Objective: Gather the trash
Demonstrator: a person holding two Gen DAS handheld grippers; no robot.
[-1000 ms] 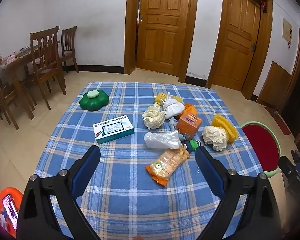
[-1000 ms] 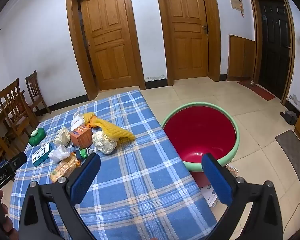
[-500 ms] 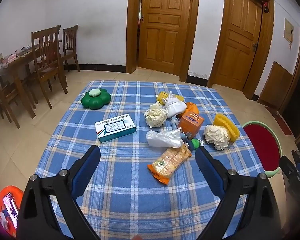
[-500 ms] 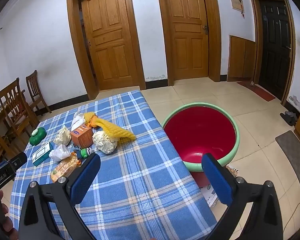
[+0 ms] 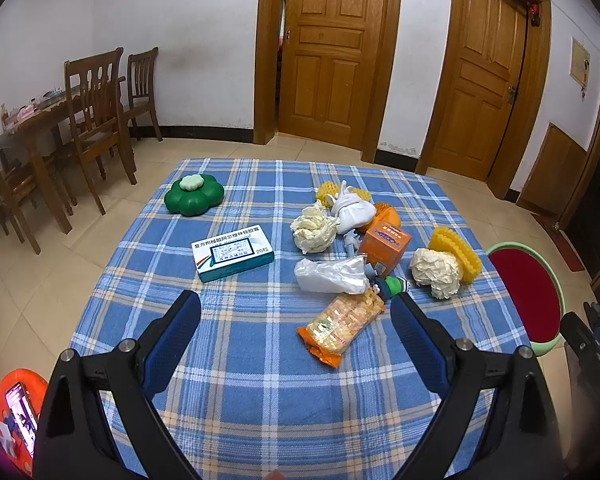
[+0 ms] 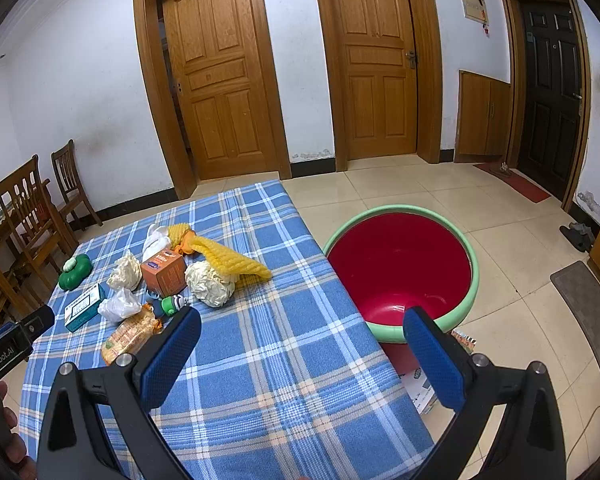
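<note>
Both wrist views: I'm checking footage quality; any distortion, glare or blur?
Left wrist view: fisheye bows the brown wooden door frames, corners vignette black, blue plaid tablecloth stays sharp. Right wrist view: same bowing, soft glare on the beige floor tiles, red basin with green rim crisp.

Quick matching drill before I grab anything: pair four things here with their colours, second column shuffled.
Things:
1. flower-shaped container
2. small carton
3. basin inside
4. foam net

Colours:
a. red
b. yellow
c. green
d. orange

Pairs: 1-c, 2-d, 3-a, 4-b
</note>
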